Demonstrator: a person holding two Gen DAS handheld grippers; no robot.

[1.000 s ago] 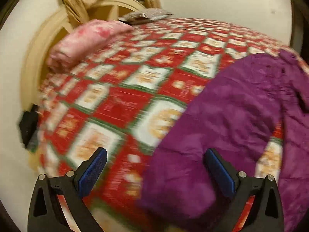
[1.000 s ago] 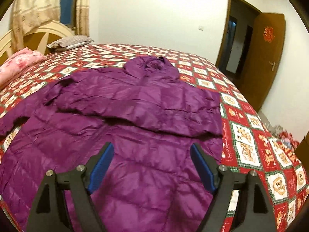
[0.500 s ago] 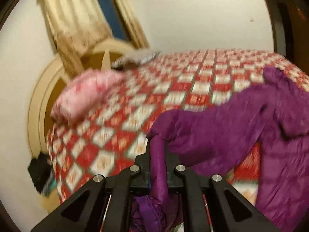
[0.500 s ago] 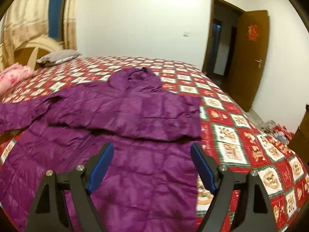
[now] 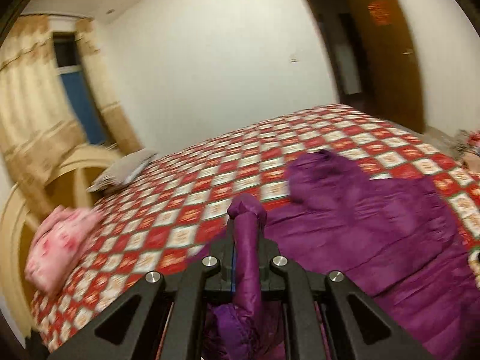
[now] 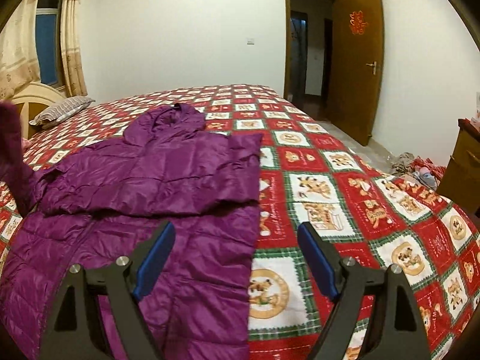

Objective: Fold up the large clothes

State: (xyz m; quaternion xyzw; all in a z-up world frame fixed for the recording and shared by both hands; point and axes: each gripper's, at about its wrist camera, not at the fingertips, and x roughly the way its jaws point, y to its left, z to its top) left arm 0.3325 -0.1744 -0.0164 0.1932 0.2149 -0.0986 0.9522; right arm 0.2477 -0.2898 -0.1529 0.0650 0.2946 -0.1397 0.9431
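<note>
Bed: a big bed with a red, white and green checked cover (image 6: 330,186) with little bear pictures fills the room; it carries the coat

Coat: a big purple puffy coat with a hood (image 6: 168,162) lies flat on the near left part of the bed; its hood points to the far edge of the bed; its bottom hem is at the near edge; one sleeve is folded across the chest and its cuff ends at the coat's right side

Other sleeve: the purple sleeve (image 5: 247,240) on the coat's left side is lifted up off the bed; in the right wrist view it shows as a purple strip at the far left of the picture

Left gripper: the black left gripper (image 5: 246,250) has its two fingers pressed together, pinching the lifted sleeve; the sleeve end pokes up past the tips and the rest hangs below

Right gripper: the black right gripper with blue pads (image 6: 235,258) has its fingers spread wide with nothing between them; it hovers over the near edge of the bed, above the right side of the coat

Pillows: a grey striped pillow (image 6: 61,111) lies at the far left corner of the bed by the cream headboard (image 5: 18,216); a pink flowery pillow (image 5: 57,240) lies along the left edge

Room: a brown wooden door (image 6: 354,60) stands open past the far right corner of the bed; yellow curtains (image 6: 72,36) hang by the window on the left
</note>
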